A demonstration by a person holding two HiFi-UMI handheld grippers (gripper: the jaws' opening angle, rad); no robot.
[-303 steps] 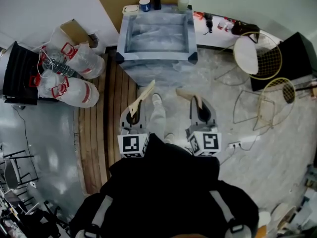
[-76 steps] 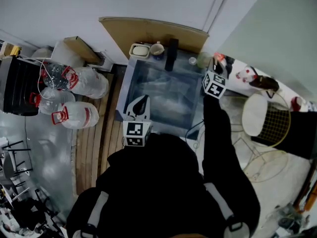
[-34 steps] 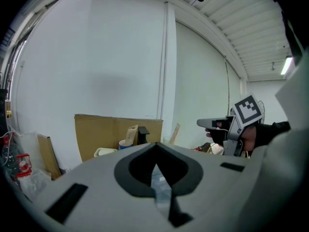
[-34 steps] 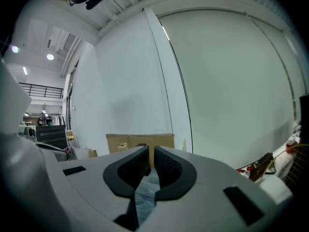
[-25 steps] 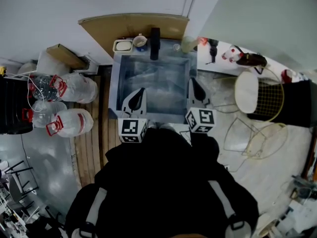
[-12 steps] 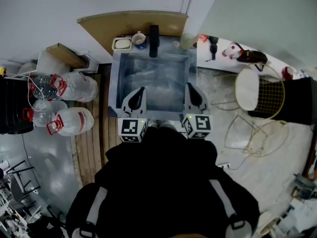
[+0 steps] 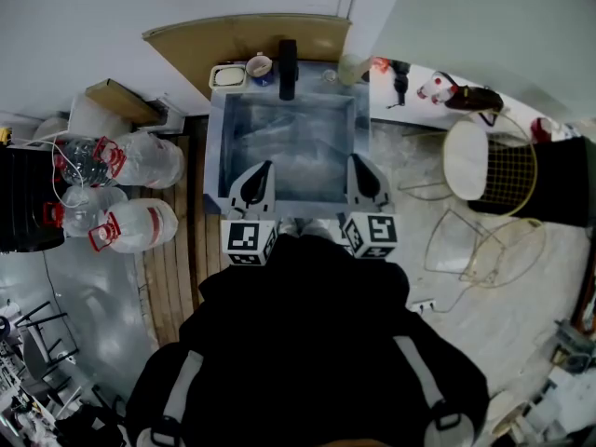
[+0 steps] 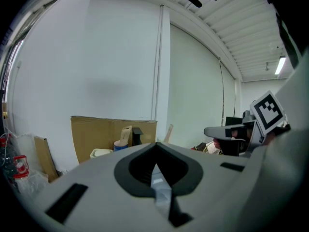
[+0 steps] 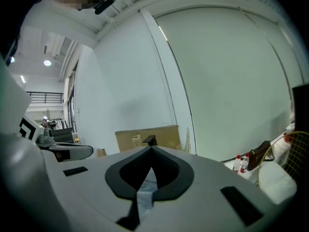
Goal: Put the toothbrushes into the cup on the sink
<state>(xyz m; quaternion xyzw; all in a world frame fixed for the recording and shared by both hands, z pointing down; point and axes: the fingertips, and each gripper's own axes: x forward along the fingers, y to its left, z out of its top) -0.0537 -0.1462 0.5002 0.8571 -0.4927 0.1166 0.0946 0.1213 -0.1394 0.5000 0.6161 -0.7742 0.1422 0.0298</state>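
Note:
The sink lies straight ahead of me. On its back rim stands a blue-and-white cup with a pale toothbrush upright in it. A second toothbrush leans up at the rim's back right corner, by a clear cup. My left gripper hovers over the sink's near left edge, jaws shut and holding nothing. My right gripper hangs level with it over the near right edge, also shut and bare.
A black faucet and a soap dish stand on the back rim, with cardboard behind. Water jugs lie left on the floor. Wire chairs and small bottles are to the right.
The right gripper has drawn back a little toward me and now sits level with the left one. Earlier each gripper held a toothbrush; both are bare now.

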